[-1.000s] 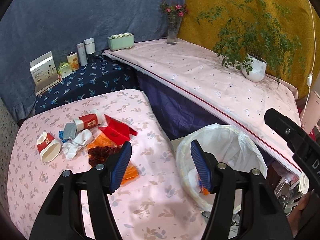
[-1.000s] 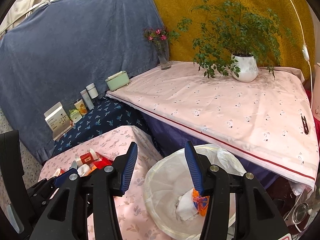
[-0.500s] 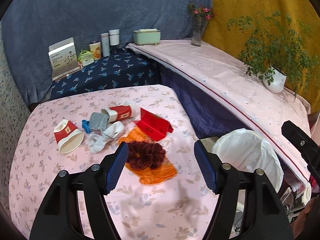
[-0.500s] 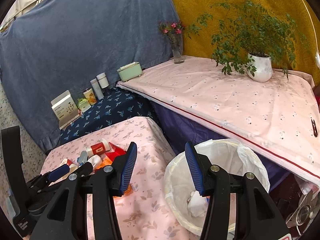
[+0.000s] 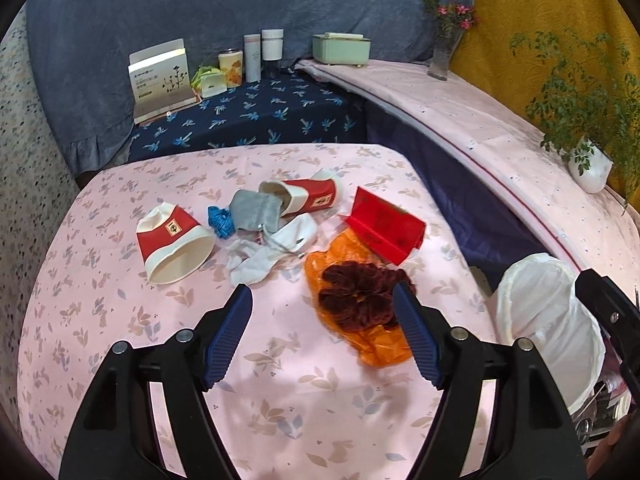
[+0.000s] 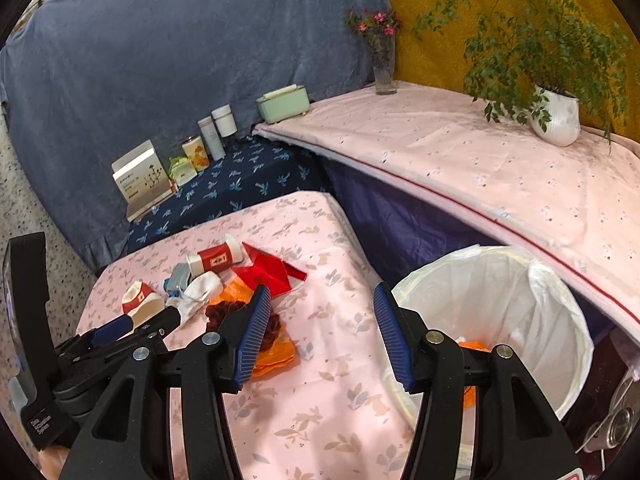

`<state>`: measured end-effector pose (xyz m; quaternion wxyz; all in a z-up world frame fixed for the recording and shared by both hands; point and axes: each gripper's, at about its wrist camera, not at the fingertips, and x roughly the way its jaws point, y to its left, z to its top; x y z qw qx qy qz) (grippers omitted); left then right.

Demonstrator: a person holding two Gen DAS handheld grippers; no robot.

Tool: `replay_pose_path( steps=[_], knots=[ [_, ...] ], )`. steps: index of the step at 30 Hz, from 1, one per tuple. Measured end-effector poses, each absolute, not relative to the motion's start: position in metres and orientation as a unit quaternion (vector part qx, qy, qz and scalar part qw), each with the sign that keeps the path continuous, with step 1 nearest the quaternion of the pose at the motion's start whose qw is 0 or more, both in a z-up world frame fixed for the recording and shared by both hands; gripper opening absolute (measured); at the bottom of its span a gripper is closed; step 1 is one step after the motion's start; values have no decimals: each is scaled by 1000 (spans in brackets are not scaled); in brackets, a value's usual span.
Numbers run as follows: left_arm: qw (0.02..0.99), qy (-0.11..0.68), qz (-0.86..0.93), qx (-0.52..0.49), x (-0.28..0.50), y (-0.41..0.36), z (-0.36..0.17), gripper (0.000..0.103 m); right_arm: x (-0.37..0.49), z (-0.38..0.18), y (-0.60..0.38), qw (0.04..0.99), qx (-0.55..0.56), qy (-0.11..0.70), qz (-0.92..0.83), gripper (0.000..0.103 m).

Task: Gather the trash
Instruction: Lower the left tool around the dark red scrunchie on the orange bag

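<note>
— What do we have in our left gripper (image 5: 324,330)?

— Nothing. Its jaws stand wide apart above the pink floral table (image 5: 120,320), empty. Between its blue pads (image 5: 230,334) we see bare cloth, and the dark red scrunchie (image 5: 360,294) sits just inside the right pad, lying on an orange plastic bag (image 5: 372,344).

— And our right gripper (image 6: 320,332)?

— Also spread wide and holding nothing. It hangs over the near right edge of the table, with the bin (image 6: 560,300) just right of it. The bin wears a white liner, and some orange and white scraps lie at its bottom, partly hidden by our finger.

— Where is the rest of the trash?

— In a loose cluster farther out on the table. On the left lies a red and white paper cup (image 5: 174,244) on its side; a second cup (image 5: 304,196) lies farther back. Between them we see a blue crumpled bit (image 5: 220,220), a grey pouch (image 5: 256,212) and a white sock (image 5: 272,252). The red folded carton (image 5: 384,228) lies on the right, touching the far end of the orange bag.

— Anything beyond?

— A potted plant (image 6: 556,116) on the far right table.
</note>
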<state>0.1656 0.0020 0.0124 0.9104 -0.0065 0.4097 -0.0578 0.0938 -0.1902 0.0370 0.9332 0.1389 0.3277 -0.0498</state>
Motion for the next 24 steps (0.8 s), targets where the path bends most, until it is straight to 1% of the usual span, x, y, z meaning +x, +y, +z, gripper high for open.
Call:
replay_pose_path(
  steps=[15,18,20,22,23,24],
  knots=[
    [886,457,-74,-20,208,-2,-42,69,137,-31,-167,907,142,396,-33,53],
    [881,465,-79,-27,217,-5,-51,67,144,-43,-167,902,145,406,-31,53],
    [877,471,-85,-28,222,-7,-56,58,148,-50,-167,899,146,412,-30,53],
    [875,476,-89,-26,225,-9,-62,53,153,-56,-166,896,148,417,-29,53],
    [872,479,-93,-25,226,-10,-65,46,155,-59,-165,895,149,420,-27,53],
    [870,482,-97,-25,227,-11,-67,41,157,-62,-164,893,149,423,-25,53]
  ],
)
